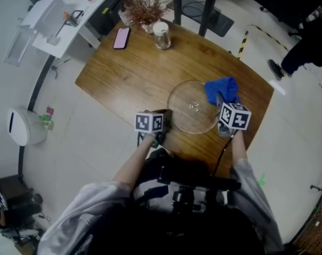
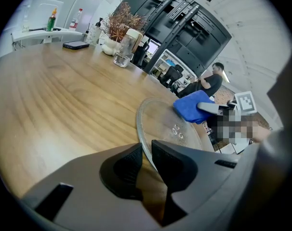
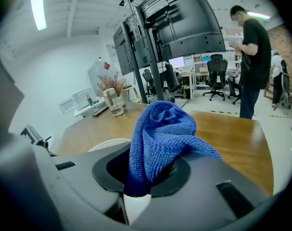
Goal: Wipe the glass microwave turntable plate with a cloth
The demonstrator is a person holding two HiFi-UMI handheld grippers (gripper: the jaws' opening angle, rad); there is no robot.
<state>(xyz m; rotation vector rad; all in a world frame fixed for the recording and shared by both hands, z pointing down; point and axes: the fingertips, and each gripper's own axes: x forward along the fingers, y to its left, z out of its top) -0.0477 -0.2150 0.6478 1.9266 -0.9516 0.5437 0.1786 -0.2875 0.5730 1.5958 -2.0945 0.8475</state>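
Plate (image 1: 193,108) of clear glass lies flat on table (image 1: 124,73), near table's front edge. Left gripper (image 2: 147,155) is clamped on its rim, steadying it. Right gripper (image 3: 146,177) is clenched on blue cloth (image 3: 160,134), toward table's right side. Judged: wiping is only starting. Next move: press cloth down and sweep it across the glass.

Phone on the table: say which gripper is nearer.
Left. The left gripper clamps the glass plate on the side toward the phone; the right gripper, holding the blue cloth, is across the plate.
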